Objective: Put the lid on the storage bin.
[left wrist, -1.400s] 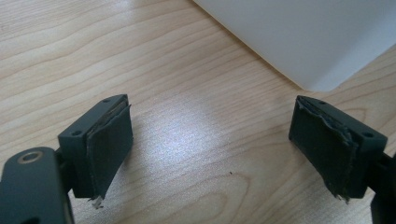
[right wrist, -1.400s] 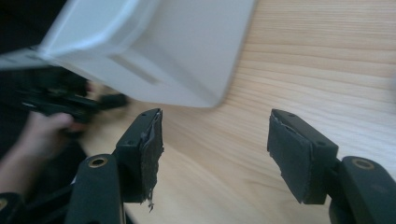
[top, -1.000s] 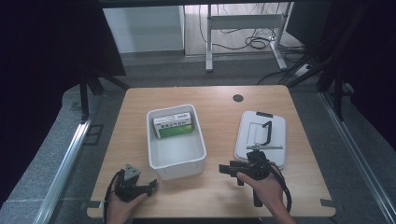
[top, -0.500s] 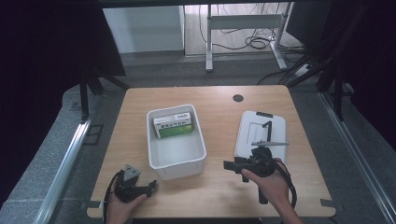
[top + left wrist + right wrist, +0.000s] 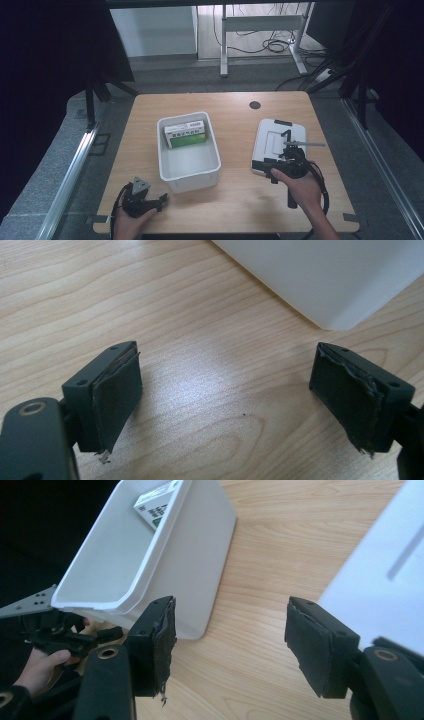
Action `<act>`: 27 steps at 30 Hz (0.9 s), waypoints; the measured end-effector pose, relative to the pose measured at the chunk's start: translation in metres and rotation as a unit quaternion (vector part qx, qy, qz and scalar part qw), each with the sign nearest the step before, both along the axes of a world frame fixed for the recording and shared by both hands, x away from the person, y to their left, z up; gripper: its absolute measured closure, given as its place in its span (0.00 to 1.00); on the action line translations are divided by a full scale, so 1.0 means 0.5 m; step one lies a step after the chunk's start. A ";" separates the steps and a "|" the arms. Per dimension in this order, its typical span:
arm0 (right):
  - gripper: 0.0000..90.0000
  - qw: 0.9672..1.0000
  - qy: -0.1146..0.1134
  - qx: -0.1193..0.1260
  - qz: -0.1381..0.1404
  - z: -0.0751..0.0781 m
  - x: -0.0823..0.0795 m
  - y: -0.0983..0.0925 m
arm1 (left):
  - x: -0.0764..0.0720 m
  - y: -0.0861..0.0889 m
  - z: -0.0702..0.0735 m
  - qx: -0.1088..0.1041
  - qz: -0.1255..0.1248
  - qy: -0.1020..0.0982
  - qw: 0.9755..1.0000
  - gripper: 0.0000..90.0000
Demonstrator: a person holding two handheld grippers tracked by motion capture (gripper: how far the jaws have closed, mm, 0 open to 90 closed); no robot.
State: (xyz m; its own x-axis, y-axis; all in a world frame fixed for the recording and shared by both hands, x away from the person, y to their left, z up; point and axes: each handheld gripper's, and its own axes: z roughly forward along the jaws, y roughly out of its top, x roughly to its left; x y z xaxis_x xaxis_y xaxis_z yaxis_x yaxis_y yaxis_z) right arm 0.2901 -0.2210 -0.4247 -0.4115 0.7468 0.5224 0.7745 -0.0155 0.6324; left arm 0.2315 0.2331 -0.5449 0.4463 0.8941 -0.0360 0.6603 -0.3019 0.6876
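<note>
A white plastic bin (image 5: 189, 172) stands in the middle of the wooden table, with a green and white box (image 5: 186, 134) lying at its far end. A flat white lid (image 5: 292, 134) with black clips lies to its right. My left gripper (image 5: 159, 201) rests near the table's front edge, left of the bin's near corner, jaws open over bare wood (image 5: 227, 370). My right gripper (image 5: 265, 167) sits at the lid's near left corner, open and empty. In the right gripper view (image 5: 232, 625) it faces the bin (image 5: 200, 565), the box (image 5: 155, 500) and the lid's edge (image 5: 385, 565).
A small black round mark (image 5: 255, 105) lies near the table's far edge. Bare wood runs between bin and lid and along the front. Metal rails flank the table; desk legs and cables stand beyond it. The bin's corner (image 5: 340, 280) looms in the left gripper view.
My right gripper has shifted a little to the right and away from me, up to the lid's near left corner. The left gripper has stayed put.
</note>
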 end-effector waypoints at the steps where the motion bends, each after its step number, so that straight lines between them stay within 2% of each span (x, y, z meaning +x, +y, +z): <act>1: 0.41 1.000 0.000 0.000 0.000 0.000 0.000 0.000 | 0.000 0.000 0.000 0.000 0.000 0.000 1.000 0.15; 10: 0.42 1.000 0.000 -0.002 -0.021 0.025 0.016 -0.032 | 0.000 0.000 0.000 0.001 0.000 -0.001 1.000 0.15; 21: 0.42 0.999 0.000 -0.017 -0.032 0.044 0.046 -0.040 | -0.001 0.000 0.000 0.000 0.001 0.000 1.000 0.15; 27: 0.43 0.999 0.009 -0.023 -0.037 0.056 0.064 -0.045 | -0.001 0.000 0.000 0.001 0.000 -0.001 1.000 0.15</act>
State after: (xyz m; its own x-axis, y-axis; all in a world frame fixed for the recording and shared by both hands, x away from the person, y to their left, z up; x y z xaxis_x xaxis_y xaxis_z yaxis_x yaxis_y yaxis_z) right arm 0.3220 -0.2434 -0.3966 -0.3444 0.7982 0.4942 0.7841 -0.0449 0.6190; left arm 0.2312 0.2332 -0.5449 0.4463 0.8942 -0.0341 0.6593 -0.3028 0.6882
